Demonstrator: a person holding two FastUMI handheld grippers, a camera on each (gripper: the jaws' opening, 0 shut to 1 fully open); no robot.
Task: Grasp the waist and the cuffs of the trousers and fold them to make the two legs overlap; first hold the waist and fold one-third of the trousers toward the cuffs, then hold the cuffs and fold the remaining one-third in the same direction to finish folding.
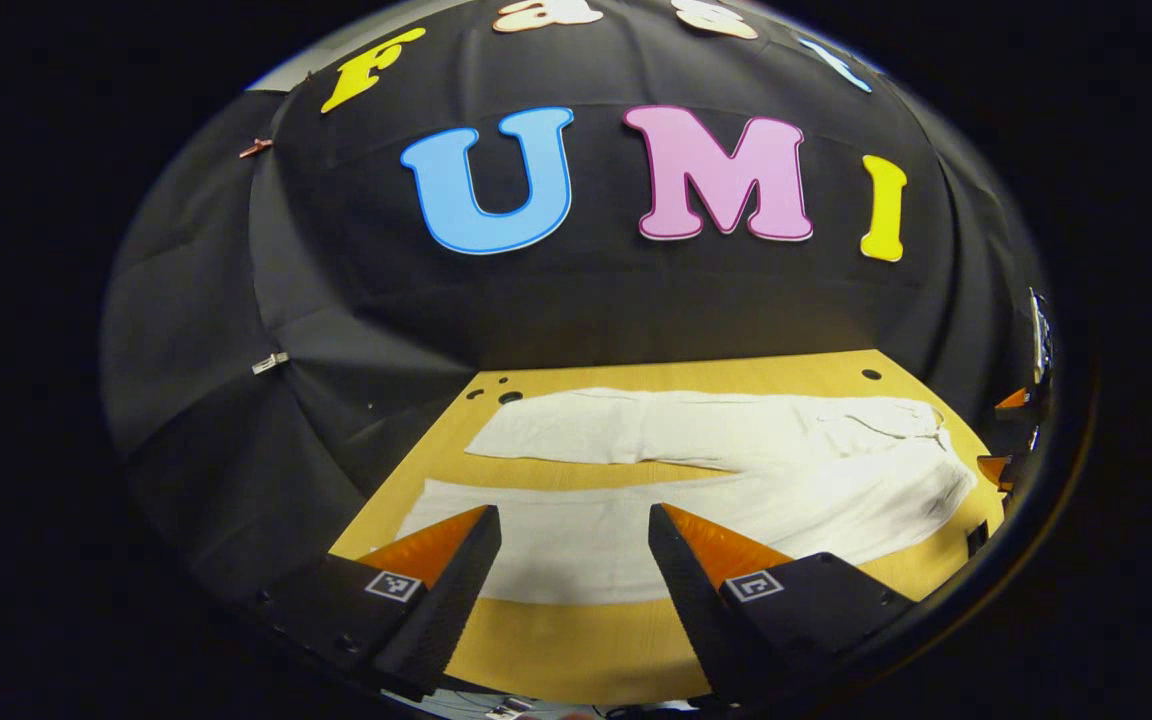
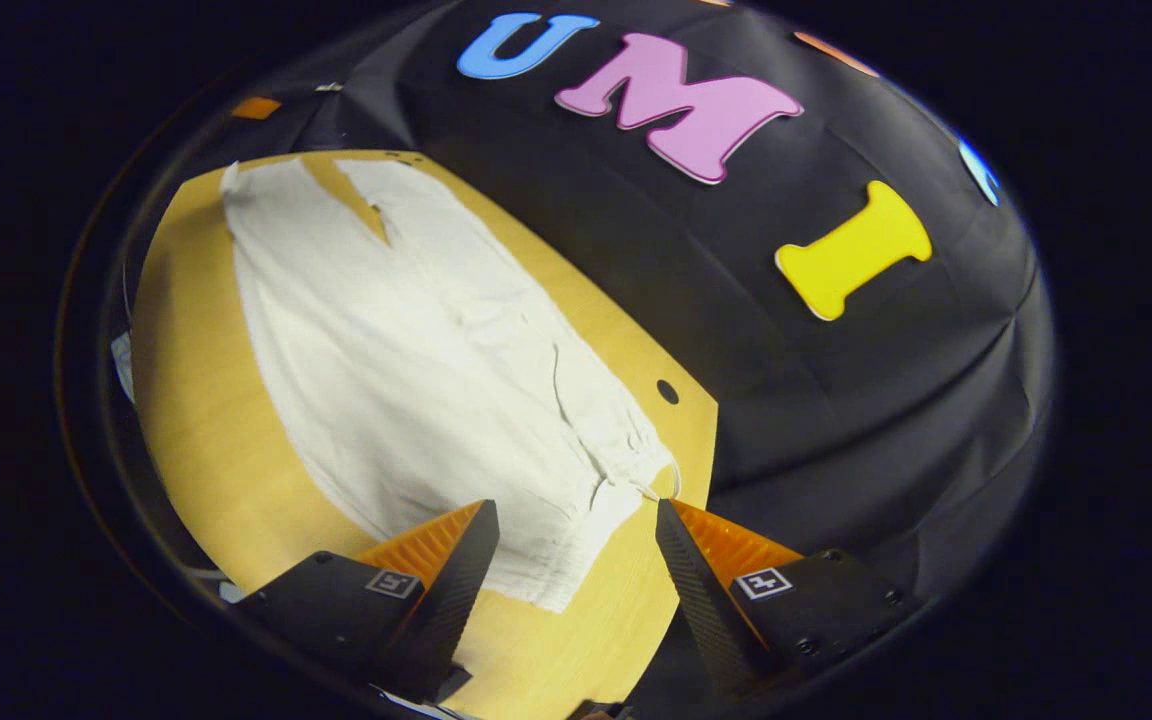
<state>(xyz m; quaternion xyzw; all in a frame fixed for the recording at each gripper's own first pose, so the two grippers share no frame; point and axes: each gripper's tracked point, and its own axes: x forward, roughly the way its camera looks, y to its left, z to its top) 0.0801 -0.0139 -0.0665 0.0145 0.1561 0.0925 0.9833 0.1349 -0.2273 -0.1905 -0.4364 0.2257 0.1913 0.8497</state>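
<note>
White trousers (image 1: 736, 470): spread flat on my wooden table (image 1: 576, 640), legs apart in a V.
Left gripper (image 1: 574, 520): my fingers apart, above near leg's cuff end.
Right gripper (image 2: 576, 515): fingers apart, at the waist (image 2: 596, 500), gripping nothing.

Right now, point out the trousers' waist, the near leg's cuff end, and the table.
waist (image 2: 586, 500), right gripper view, on the gathered band near the drawstring.
near leg (image 1: 456, 505), left gripper view, on its cuff end.
table (image 1: 556, 640), left gripper view, on bare wood between the fingers.
</note>
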